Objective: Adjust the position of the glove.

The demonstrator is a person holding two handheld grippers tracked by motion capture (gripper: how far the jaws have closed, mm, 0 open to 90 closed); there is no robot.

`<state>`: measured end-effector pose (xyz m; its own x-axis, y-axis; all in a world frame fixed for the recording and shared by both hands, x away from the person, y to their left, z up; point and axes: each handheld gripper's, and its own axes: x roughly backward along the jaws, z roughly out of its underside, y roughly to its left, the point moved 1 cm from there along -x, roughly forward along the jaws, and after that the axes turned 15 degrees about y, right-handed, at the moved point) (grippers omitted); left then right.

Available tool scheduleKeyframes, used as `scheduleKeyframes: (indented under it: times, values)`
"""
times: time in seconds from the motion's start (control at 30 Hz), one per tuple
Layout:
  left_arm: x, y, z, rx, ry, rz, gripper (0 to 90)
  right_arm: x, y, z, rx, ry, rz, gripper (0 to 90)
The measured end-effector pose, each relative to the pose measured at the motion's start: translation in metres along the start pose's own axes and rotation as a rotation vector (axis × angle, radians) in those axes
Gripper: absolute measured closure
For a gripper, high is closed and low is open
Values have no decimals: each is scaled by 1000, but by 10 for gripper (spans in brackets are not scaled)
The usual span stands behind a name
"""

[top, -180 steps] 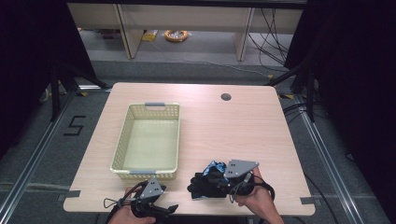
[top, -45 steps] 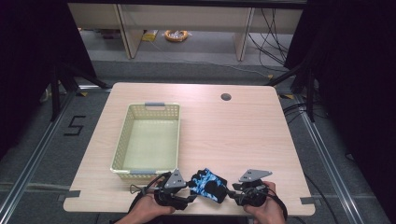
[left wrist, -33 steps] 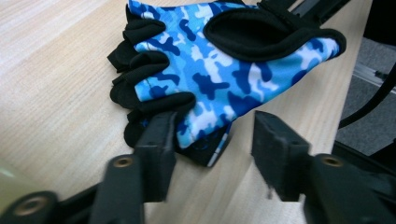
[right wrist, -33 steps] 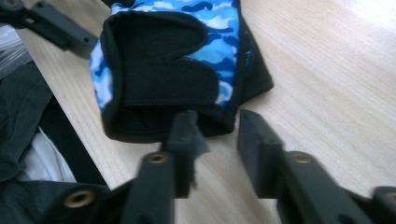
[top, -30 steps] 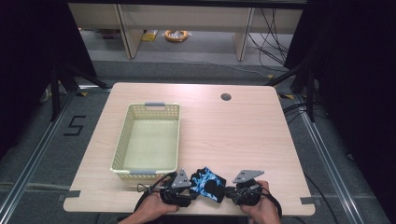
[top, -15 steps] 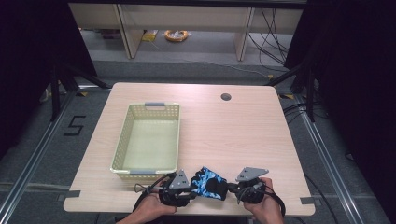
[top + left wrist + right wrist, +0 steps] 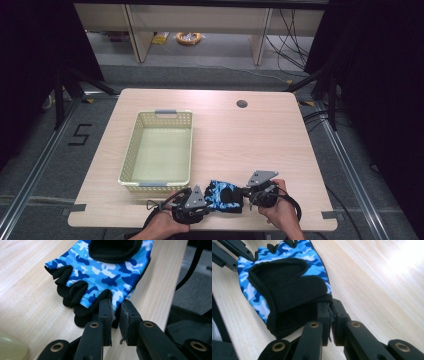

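Tabletop: left hand-held gripper (image 7: 115,312) newly pinches glove (image 7: 105,272).

This looks like a lab for recording tests. Black curtains (image 7: 380,75) hang around one wooden table (image 7: 260,135). Cables (image 7: 295,35) and tape marks (image 7: 80,135) lie on the grey floor (image 7: 220,50).

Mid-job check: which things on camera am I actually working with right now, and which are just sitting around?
In the job:
- blue camouflage glove, at the table's near edge
- left tool, just closed on its finger end
- right tool, shut on its black cuff end

Lying about:
- yellow basket, nothing in it
- table
- coiled cable on the floor beyond
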<state>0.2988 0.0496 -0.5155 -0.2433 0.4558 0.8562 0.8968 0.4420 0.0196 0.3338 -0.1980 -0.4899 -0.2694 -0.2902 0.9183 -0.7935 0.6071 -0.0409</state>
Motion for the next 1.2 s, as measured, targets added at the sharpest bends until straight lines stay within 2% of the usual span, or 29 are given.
scheduleKeyframes:
  times: [0.07, 0.13, 0.2, 0.23, 0.27, 0.3, 0.33, 0.37, 0.4, 0.43, 0.47, 0.5, 0.53, 0.57, 0.6, 0.63, 0.67, 0.7, 0.73, 0.77, 0.8, 0.9, 0.93, 0.97, 1.0, 1.07, 1.1, 1.17, 1.2]
  values:
    - [-2, -2, 0, -8, 7, -9, 792, -5, -4, 2, -17, 6, -17, 861]
    - [-1, -1, 0, -15, 21, -17, 791, -7, -5, 2, -14, 9, -17, 852]
    - [-1, 0, 1, -18, 12, -11, 787, -9, -7, 3, -41, 16, -40, 772]
    - [-1, 0, 1, -18, 12, -11, 784, -9, -7, 4, -66, -1, -34, 726]
    - [-1, 1, 2, 2, 17, -6, 775, -8, -7, 4, -99, 0, -37, 686]
    - [-1, 1, 2, 2, 17, -6, 759, -8, -7, 4, -99, 0, -37, 686]
    - [0, -1, 2, 27, 4, 22, 741, -3, -10, 8, -148, -16, -33, 654]
    - [0, -1, 2, 27, 4, 22, 735, -3, -10, 8, -148, -16, -33, 654]
    - [2, 0, 2, 15, 5, 10, 713, 2, -13, 14, -179, -57, -46, 649]
    - [2, -2, 3, 36, -6, 28, 713, 2, -13, 14, -179, -57, -46, 649]
    - [6, -3, 3, 47, -19, 35, 677, 9, -10, 22, -286, -54, -103, 645]
    - [6, -3, 3, 47, -19, 35, 658, 9, -10, 22, -286, -54, -103, 645]
    - [10, -1, 3, 62, -32, 47, 638, 7, -10, 26, -339, -85, -159, 633]
    - [10, -1, 3, 62, -32, 47, 616, 7, -10, 26, -339, -85, -159, 633]
    - [16, 4, 4, 70, -37, 40, 593, 6, -10, 28, -377, -73, -210, 616]
    - [16, 4, 4, 70, -37, 40, 570, 6, -10, 28, -377, -73, -210, 616]
    - [18, 9, 5, 133, -62, 47, 549, 3, -9, 26, -391, -85, -233, 600]
    - [18, 9, 5, 133, -62, 47, 527, 3, -9, 26, -391, -85, -233, 600]
    - [18, 12, 5, 176, -69, 41, 527, 3, -10, 26, -387, -69, -246, 586]
    - [19, 16, 6, 170, -60, 38, 523, 2, -7, 24, -395, -62, -229, 577]
    - [14, 20, 5, 177, -49, 30, 523, 1, -8, 23, -387, -62, -234, 576]
    - [10, 21, 4, 185, -36, 35, 530, 0, -8, 21, -393, -48, -232, 574]
    - [7, 20, 3, 200, -37, 45, 539, -2, -8, 19, -389, -40, -231, 571]
    - [6, 21, 2, 193, -36, 43, 539, -2, -8, 19, -389, -40, -231, 571]
    - [4, 19, 2, 211, -36, 51, 573, -3, -7, 19, -387, -40, -235, 563]
    - [0, 17, 2, 194, -3, 64, 591, -4, -6, 18, -379, -38, -250, 562]
    - [0, 17, 2, 194, -3, 64, 591, -5, -4, 18, -390, -29, -233, 562]
    - [-2, 15, 2, 179, 3, 47, 590, -5, -3, 17, -378, -21, -248, 562]
    - [-2, 13, 2, 178, 7, 44, 590, -6, 0, 15, -372, -14, -220, 564]
